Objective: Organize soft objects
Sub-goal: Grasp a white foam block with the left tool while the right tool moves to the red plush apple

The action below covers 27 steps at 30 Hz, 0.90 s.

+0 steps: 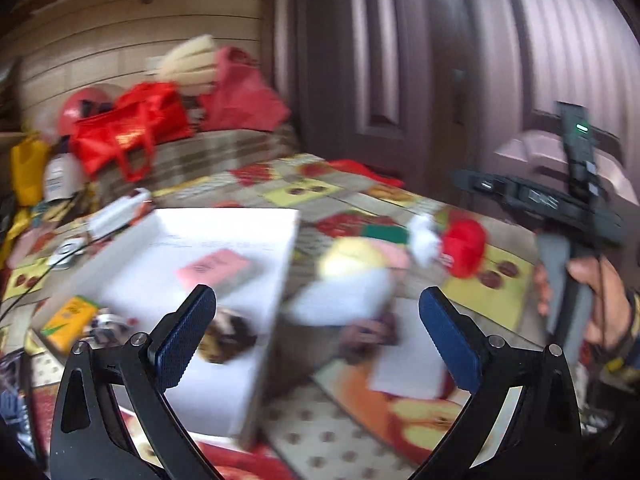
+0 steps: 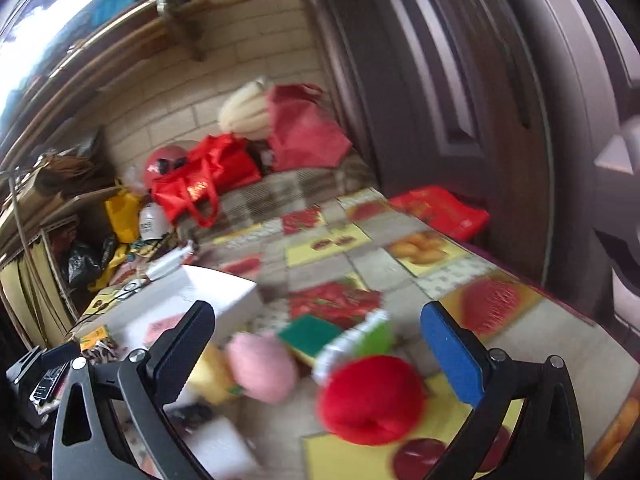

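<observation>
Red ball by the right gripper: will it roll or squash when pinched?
The red ball looks round and fuzzy, so it probably compresses and stays grippy. Its rounded shape on the flat tablecloth suggests a nudge could roll it. Likely light. The right gripper is open above it.

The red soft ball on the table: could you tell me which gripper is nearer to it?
Right. The right gripper hovers open directly over the red ball; the left gripper sits farther back, above the white box.
</observation>
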{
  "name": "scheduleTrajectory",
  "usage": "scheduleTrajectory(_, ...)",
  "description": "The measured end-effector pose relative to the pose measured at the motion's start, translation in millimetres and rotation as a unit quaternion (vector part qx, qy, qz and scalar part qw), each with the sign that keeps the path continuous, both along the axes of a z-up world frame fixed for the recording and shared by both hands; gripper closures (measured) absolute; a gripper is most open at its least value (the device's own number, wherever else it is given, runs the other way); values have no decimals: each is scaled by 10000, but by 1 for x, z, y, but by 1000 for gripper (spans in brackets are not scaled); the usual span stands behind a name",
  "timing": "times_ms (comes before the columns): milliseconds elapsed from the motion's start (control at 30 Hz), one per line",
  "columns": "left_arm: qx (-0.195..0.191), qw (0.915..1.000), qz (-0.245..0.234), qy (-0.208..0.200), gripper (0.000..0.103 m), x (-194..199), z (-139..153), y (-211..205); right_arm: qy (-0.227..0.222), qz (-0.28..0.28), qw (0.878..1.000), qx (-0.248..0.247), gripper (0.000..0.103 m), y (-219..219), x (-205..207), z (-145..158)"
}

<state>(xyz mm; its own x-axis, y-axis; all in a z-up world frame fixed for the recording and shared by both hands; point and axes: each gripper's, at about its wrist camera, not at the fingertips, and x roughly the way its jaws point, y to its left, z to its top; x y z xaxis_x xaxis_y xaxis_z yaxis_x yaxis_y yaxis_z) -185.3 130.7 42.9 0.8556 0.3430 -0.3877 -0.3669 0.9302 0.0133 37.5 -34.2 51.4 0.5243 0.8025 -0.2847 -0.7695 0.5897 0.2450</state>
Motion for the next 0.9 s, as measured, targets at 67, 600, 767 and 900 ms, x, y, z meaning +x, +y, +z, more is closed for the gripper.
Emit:
scheduleTrajectory(67, 19, 9990, -431, 132, 1, 8, 0, -16, 68, -106, 9999, -15, 0, -13, 8, 0)
scheduleTrajectory(600, -896, 9715, -1532, 1570, 1, 47, -25, -42, 400, 11, 9929, -1120, 0, -9, 20, -18)
scheduleTrajectory(767, -727, 9611, -1431, 2249, 1, 66, -42, -52, 755, 78, 9879, -1356, 0, -7, 29, -27)
scheduleTrajectory(900, -791, 9546, -1389, 2512, 1, 80, -53, -50, 784, 176, 9862, -1445, 0, -4, 28, -29)
